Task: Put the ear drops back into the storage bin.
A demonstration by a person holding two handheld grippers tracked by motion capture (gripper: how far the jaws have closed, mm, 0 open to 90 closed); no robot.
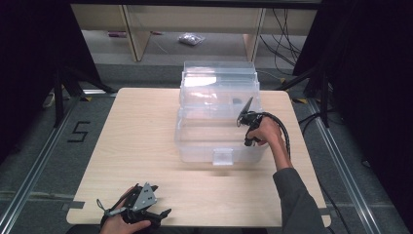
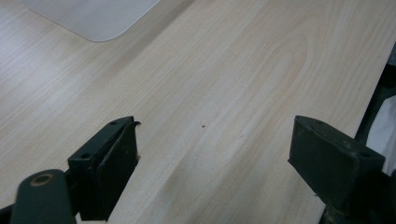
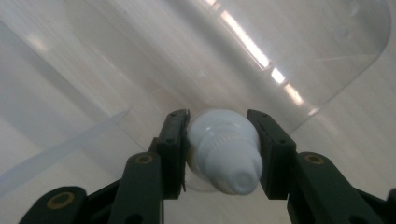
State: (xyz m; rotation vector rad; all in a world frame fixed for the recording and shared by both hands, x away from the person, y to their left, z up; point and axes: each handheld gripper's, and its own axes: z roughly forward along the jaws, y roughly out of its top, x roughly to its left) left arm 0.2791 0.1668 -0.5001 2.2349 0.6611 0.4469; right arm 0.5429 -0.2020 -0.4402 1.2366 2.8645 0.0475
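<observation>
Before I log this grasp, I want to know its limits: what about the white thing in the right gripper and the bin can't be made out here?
- White bottle: right gripper view; the fingers clamp its sides and its far end is hidden, so its full shape is unclear.
- Same bottle, high view: too small, masked by the right gripper and hand.
- Bin contents: high view; glare on the clear walls blurs them.
- Dark speck in the bin: too small to identify.

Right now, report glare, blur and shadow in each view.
High view: glare whitens the clear box lid, dark surroundings. Left gripper view: even light on the table, the near left gripper soft. Right gripper view: ceiling-light streaks on the plastic, the white bottle in the right gripper slightly blurred.
</observation>
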